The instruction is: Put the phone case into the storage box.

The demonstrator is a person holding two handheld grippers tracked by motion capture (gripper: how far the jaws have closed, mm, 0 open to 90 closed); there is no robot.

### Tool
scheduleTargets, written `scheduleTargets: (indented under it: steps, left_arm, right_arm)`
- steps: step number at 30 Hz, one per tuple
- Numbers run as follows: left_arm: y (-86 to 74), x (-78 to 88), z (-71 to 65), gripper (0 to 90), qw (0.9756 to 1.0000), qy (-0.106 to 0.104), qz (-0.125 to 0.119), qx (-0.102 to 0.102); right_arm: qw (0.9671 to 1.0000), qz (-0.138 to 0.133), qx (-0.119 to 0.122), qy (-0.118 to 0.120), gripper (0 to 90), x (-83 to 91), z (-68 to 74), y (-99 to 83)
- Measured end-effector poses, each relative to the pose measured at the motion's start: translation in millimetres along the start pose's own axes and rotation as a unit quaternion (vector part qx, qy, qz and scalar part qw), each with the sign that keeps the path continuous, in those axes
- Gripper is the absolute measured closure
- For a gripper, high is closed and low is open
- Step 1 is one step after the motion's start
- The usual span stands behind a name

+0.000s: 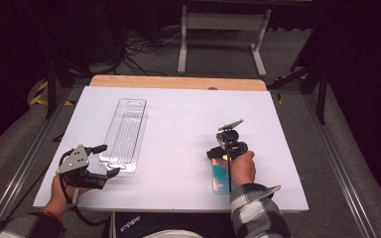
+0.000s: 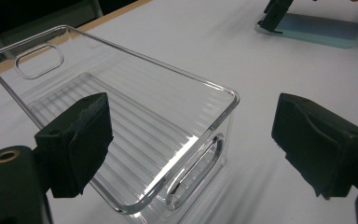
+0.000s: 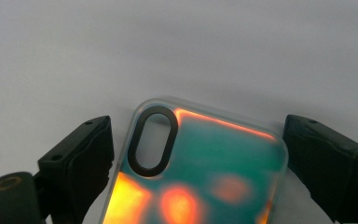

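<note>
Two grippers sit low in the high view, both spread wide and gripping nothing. We hold the left gripper (image 1: 100, 161) at lower left, just beside the near end of a clear plastic box (image 1: 125, 133). Our right gripper (image 3: 198, 163) straddles the phone case (image 3: 200, 172), which lies flat on the white table (image 1: 178, 124) at lower centre-right.
</note>
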State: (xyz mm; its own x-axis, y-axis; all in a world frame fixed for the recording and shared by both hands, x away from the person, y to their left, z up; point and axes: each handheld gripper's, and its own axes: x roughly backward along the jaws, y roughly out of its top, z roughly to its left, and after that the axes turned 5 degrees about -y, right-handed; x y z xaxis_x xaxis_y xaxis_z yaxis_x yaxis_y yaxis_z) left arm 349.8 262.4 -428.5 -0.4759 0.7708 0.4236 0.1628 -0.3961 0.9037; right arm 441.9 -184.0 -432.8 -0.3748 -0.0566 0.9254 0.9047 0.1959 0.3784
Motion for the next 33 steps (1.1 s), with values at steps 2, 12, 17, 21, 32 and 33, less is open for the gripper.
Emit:
scheduleTargets:
  steps: [2,12,17,21,32,33]
  left_arm:
    - [-0.1,-0.2,-0.1,12.9,1.0,-0.001,0.0,0.001]
    - [0.1,-1.7,-1.5,13.1,1.0,-0.004,-0.002,-0.001]
    - [0.1,-1.5,-1.4,13.2,1.0,-0.004,-0.002,-0.001]
    - [0.3,-1.1,-1.7,13.3,1.0,-0.003,-0.001,-0.002]
    - [1.7,-1.0,-4.5,13.6,0.9999,-0.005,0.002,-0.015]
    - [1.9,-0.9,-4.4,13.6,0.9998,-0.005,0.004,-0.018]
  right_arm:
    - [1.0,0.0,0.002,-0.001,10.8,-0.3,0.0,0.1]
    - [0.9991,0.002,0.017,-0.038,11.5,-2.7,10.8,-1.5]
    - [0.9991,0.003,0.013,-0.039,13.5,-1.4,12.5,-1.5]
    - [0.9993,0.0,0.008,-0.037,13.0,-1.1,11.5,-1.7]
    - [0.9987,0.029,0.018,-0.038,4.9,-3.3,8.5,-0.2]
    - [0.9987,0.03,0.018,-0.038,5.0,-3.5,8.4,0.1]
